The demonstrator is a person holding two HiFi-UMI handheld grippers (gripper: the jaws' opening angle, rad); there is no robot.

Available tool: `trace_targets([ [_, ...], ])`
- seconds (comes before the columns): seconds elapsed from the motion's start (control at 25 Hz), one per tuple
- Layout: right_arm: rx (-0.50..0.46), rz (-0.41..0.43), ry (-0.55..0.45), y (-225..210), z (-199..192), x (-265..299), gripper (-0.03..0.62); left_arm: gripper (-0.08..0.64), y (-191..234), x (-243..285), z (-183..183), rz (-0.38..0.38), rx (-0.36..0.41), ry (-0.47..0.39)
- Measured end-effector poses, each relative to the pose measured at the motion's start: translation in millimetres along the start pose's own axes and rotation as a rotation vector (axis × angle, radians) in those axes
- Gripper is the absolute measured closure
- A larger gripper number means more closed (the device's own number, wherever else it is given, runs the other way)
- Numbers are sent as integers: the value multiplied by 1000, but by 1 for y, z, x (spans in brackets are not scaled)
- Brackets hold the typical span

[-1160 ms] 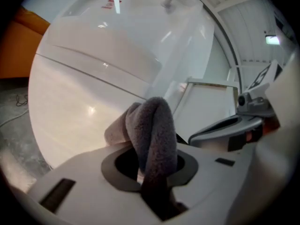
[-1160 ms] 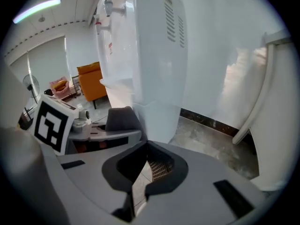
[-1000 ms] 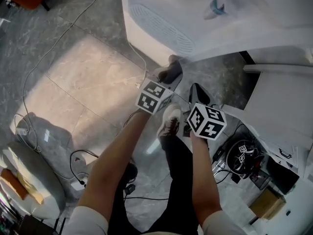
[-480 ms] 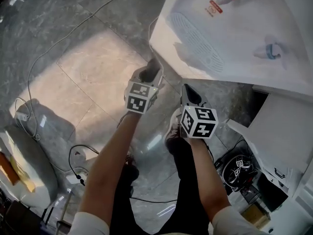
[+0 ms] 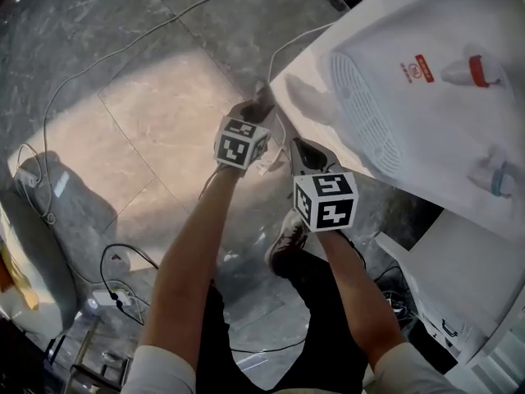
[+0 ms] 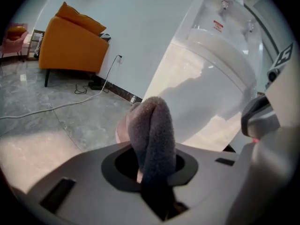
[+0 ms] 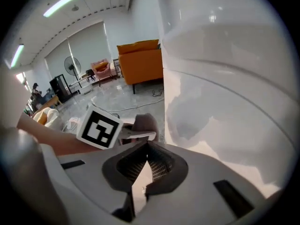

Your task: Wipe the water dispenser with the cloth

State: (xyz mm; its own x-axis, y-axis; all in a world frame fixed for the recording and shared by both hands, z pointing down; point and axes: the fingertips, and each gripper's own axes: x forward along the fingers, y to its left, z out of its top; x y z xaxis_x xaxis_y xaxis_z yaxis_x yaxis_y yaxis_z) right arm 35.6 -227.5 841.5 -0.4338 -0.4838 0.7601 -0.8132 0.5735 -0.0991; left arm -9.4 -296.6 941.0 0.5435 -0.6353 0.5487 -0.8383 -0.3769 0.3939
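- Grey terry cloth point(image 6: 152, 130) stands bunched and folded between the jaws of my left hand-held gripper point(image 5: 257, 109), which is clamped on it.
- My right hand-held gripper point(image 7: 146, 153) rides just beside the left one, with its jaws drawn together and nothing between them.
- Both point at the lower side of the white water dispenser point(image 5: 426, 113), near its corner above the marble floor point(image 5: 123, 113).
- The cloth looks just short of the panel, though I cannot tell for sure whether it is touching.
- The panel shows no streak or damp track, so I judge the wiping has barely begun, if at all.
- What's left, as I see it: pressing the cloth on and working across the side, the vented front and the taps up top.
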Motion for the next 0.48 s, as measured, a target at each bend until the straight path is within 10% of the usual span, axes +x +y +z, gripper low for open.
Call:
trace_targets([
  [0.48,-52,-30,26,-25,-3,-5,577,477,-38,51,-9,-137,-22,-4],
])
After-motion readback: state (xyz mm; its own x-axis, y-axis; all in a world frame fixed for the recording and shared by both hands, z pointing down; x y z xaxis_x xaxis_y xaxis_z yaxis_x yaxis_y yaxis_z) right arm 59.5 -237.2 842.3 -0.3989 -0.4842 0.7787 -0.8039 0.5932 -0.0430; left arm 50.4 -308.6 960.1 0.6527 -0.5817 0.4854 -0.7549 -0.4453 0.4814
